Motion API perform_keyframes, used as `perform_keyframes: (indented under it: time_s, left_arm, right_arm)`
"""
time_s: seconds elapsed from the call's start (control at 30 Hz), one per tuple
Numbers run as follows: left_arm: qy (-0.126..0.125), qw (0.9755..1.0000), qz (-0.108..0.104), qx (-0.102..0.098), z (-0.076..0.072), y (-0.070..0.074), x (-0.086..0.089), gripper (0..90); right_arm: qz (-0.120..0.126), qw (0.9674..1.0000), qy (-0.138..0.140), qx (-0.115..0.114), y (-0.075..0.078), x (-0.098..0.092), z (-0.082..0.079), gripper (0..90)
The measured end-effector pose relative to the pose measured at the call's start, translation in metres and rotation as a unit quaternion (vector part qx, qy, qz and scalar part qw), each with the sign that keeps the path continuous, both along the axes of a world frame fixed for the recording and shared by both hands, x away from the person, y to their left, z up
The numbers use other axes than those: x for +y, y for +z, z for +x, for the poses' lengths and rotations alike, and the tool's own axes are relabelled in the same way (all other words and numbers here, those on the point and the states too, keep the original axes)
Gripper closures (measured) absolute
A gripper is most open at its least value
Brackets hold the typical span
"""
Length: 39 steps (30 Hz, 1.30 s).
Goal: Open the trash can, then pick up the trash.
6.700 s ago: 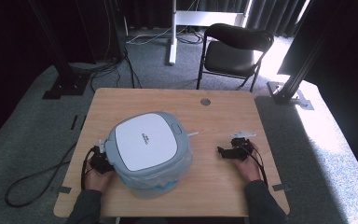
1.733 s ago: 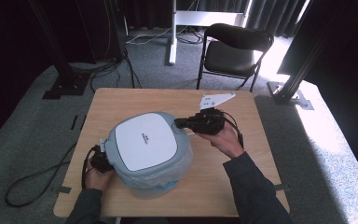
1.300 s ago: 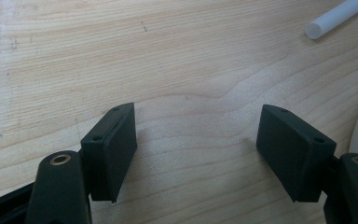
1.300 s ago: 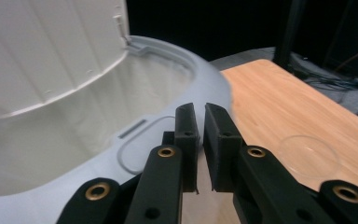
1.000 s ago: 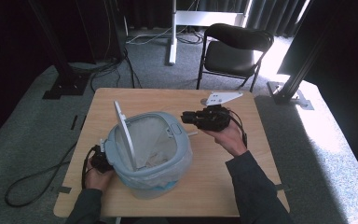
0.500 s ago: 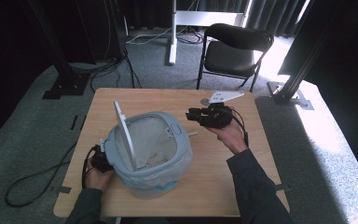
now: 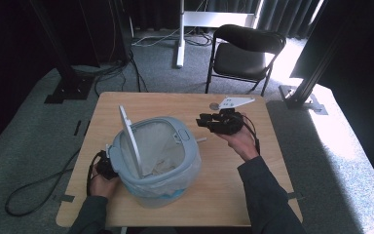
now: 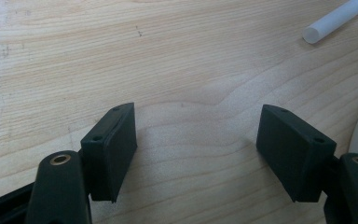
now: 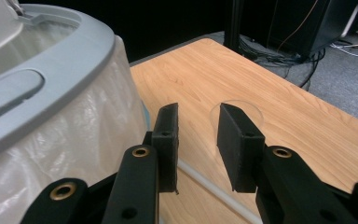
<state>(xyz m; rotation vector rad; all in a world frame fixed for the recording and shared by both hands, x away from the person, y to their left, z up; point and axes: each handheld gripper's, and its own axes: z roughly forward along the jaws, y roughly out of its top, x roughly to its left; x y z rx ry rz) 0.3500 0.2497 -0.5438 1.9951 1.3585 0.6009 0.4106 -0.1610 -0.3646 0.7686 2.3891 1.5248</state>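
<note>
- Target item: white straw [image 7: 201, 140] lies flat on the table [image 7: 214, 195], just beside the right wall of the bin [image 7: 175, 180]. One end points at the bin and the other points away to the right.
- Bin condition: lid [image 7: 129, 134] stands up on the left side of the rim, so the lined opening is exposed.
- Right gripper [image 7: 202, 121]: held above the table, close to the bin rim, jaws pointing at the bin. It is the nearer tool to the straw.
- Right gripper jaws: partly apart, having just been opening, with nothing between the pads.
- Key relation, right gripper view: the straw [image 9: 214, 189] lies below the right gripper [image 9: 197, 112] and short of its fingertips. It runs slantwise from under the left-hand jaw toward the lower right of that view.
- Judgement: the straw's long axis crosses the jaw gap at an angle, not square. A descent with a slight pull-back, and probably a small wrist turn, should seat the pads on either side of it.
- Left gripper [image 7: 104, 165]: set low at the bin's left side, well apart from the straw, with the bin between them.
- Left gripper jaws, left gripper view: the left gripper [image 8: 198, 126] has its jaws spread wide over bare wood, holding nothing.
</note>
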Motion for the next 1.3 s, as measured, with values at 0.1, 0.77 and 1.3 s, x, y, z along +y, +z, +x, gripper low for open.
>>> perform_keyframes:
  time_s: [0.1,0.77,1.3]
  left_arm:
    - [-0.001,1.0000,0.000,0.000,0.001,0.000,-0.001,28.7]
    - [-0.001,1.0000,-0.001,0.000,0.001,0.000,-0.001,28.7]
    - [0.000,1.0000,-0.001,-0.001,0.001,0.000,-0.001,28.7]
  right_arm:
    - [-0.008,1.0000,-0.005,-0.001,-0.003,-0.001,0.002,67.3]
    - [-0.079,0.9961,-0.025,0.030,-0.054,0.006,0.033,59.1]
    - [-0.114,0.9922,-0.005,0.050,-0.090,0.022,0.049,59.1]
